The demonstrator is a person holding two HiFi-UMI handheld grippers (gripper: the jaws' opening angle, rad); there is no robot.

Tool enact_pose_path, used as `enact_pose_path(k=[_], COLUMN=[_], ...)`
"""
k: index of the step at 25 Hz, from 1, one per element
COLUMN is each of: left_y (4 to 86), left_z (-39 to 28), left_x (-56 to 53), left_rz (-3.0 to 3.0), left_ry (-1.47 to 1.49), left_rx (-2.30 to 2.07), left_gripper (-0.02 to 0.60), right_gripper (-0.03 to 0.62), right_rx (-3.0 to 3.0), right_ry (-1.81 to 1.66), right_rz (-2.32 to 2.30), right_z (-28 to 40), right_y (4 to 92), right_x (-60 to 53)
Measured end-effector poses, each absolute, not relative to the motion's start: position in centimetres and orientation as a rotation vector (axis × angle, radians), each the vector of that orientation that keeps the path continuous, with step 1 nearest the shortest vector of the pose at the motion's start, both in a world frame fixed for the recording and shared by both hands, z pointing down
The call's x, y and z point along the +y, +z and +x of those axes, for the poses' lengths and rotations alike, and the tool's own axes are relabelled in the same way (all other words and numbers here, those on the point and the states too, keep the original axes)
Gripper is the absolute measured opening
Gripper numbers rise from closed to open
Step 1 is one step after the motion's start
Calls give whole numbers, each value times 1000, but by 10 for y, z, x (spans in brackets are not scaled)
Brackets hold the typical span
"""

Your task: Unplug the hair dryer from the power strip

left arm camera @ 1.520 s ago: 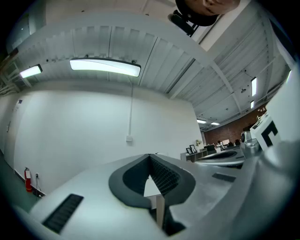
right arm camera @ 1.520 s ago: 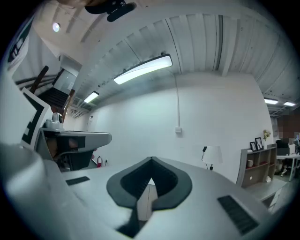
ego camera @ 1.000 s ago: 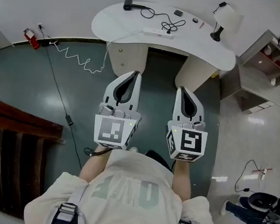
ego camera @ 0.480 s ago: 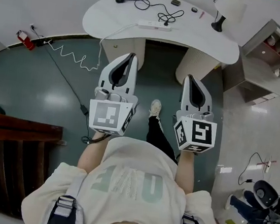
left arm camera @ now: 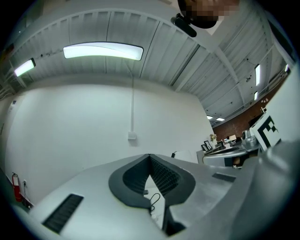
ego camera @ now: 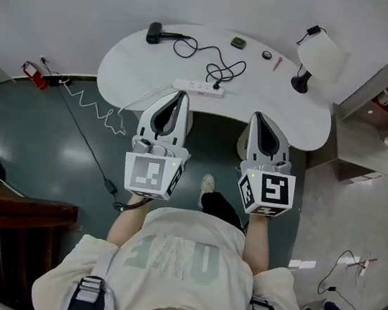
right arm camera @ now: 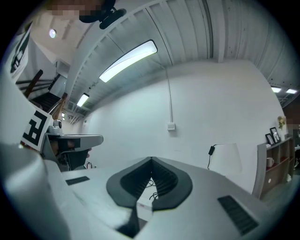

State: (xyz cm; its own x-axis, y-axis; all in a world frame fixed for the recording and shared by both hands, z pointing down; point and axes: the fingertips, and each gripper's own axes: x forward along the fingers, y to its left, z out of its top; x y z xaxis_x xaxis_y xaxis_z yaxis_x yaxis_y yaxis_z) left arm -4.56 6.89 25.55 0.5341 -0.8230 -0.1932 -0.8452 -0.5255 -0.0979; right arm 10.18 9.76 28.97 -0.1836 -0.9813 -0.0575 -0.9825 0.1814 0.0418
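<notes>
White desk (ego camera: 120, 70) carried strip (ego camera: 192, 87), dryer (ego camera: 155, 34) plug (ego camera: 216, 86) seated. Left gripper (ego camera: 180, 96) and right gripper (ego camera: 258, 117) clenched empty, short of it; advised: pin strip, pull plug straight

No word can be read for sure. The person's shirt (ego camera: 174, 254) carries large pale block letters across the chest. Seen from above, they are foreshortened and too faint to spell out. The left marker cube (ego camera: 150, 175), on the left gripper (ego camera: 181, 94), shows a black-and-white square code pattern on its upper face. The right marker cube (ego camera: 267, 190), on the right gripper (ego camera: 259, 115), bears a different pattern of the same kind. Each code also shows at the side of the other gripper's view. Any print on the power strip (ego camera: 198, 87), near the front edge of the table (ego camera: 130, 71), is too small to read.
</notes>
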Motion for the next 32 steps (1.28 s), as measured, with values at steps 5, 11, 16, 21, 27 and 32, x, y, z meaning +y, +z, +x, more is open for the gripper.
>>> enact_pose_path(k=[5, 11, 16, 21, 27, 32], left_y=[242, 246, 262, 265, 277, 309], left_z=[-18, -10, -4, -1, -11, 4], left_x=[-19, -88, -115, -138, -169, -191], left_rz=[-2596, -2566, -2565, -2607, -2667, -2870], left_ry=[227, 155, 43, 99, 39, -170], left_rx=[1498, 1603, 1614, 1555, 1500, 1135], left_gripper=[5, 5, 5, 5, 5, 68], right_gripper=[3, 3, 3, 3, 3, 4], right_rx=[2484, 2580, 2585, 2574, 2587, 2607], right_ry=[90, 43, -34, -43, -41, -63], right_rz=[-1914, -1845, -1796, -1799, -1813, -1800], right_z=[131, 138, 132, 119, 103, 95], right_y=[279, 293, 303, 306, 308, 312], right_x=[-3, -77, -105, -125, -147, -164])
